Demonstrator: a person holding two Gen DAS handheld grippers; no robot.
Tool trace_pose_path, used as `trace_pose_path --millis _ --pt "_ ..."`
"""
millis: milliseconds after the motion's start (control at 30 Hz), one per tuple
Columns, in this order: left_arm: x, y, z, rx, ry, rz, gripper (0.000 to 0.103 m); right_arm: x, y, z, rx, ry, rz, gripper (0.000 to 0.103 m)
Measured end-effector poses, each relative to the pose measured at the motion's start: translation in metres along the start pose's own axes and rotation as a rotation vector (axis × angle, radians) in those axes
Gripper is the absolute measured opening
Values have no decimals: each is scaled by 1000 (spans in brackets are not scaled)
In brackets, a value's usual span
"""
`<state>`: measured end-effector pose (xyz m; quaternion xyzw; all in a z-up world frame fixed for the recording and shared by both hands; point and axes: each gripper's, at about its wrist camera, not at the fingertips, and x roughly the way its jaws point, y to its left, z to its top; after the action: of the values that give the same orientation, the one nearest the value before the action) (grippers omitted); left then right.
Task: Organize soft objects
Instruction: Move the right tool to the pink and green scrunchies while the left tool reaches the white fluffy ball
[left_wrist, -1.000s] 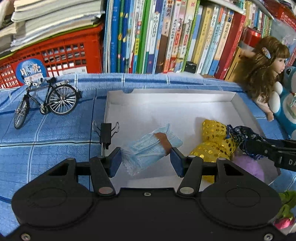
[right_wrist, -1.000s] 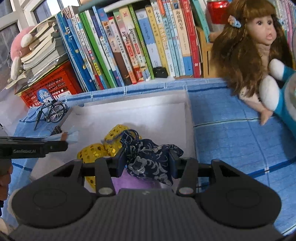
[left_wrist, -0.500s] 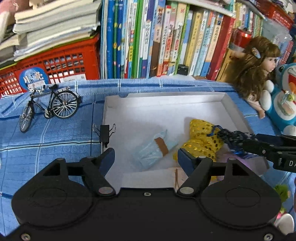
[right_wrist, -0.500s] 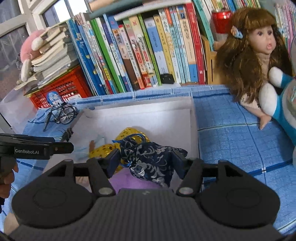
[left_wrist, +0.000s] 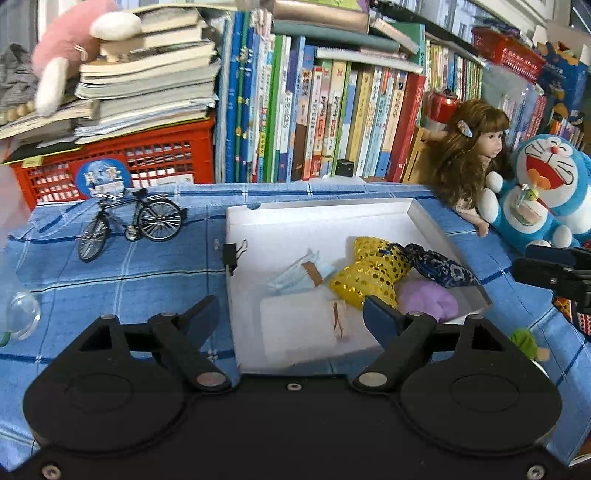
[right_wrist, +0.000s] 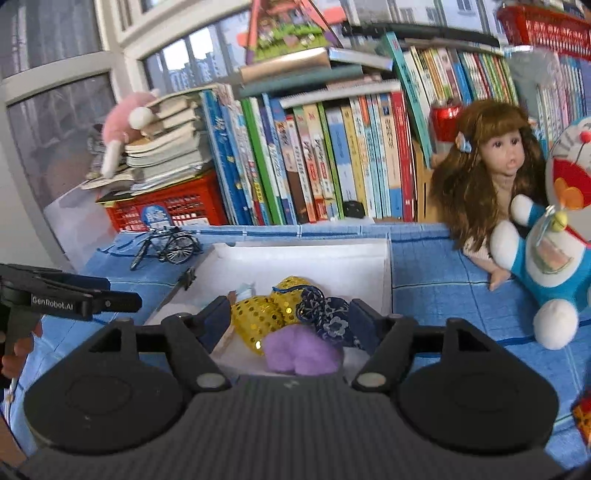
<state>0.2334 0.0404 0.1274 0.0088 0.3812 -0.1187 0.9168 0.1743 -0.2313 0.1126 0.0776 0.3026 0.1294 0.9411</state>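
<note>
My left gripper (left_wrist: 290, 308) and right gripper (right_wrist: 290, 319) opening, nothing between jaws; blue face mask (left_wrist: 301, 273) and dark blue patterned pouch (right_wrist: 327, 314) lie in white shallow cardboard tray (left_wrist: 321, 212). Lift clear without snagging fabric.

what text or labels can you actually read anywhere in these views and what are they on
"GenRobot.AI": white lettering on the side of the left gripper, read in the right wrist view.
Round blue sign on the red crate: large white characters, too blurred to read.
Book spines on the shelf: printed titles, too small and blurred to read.
Red can behind the doll: markings unreadable.
Nothing else legible.
</note>
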Motion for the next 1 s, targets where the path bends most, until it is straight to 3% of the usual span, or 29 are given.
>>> trace_pose_path --millis 233,500,767,1000 --pt "-32 22 -32 -42 -31 -7 84 -42 -3 -21 -24 -53 7 85" --pt "-56 46 -69 -78 -54 17 85 -76 -21 -57 -33 -94 -57 88" --pt "-65 66 -103 -128 -54 35 85 -82 -43 -93 -7 -54 -102 88" --pt "-70 82 -133 -189 -54 48 85 -77 -29 -123 -141 -7 -81 88"
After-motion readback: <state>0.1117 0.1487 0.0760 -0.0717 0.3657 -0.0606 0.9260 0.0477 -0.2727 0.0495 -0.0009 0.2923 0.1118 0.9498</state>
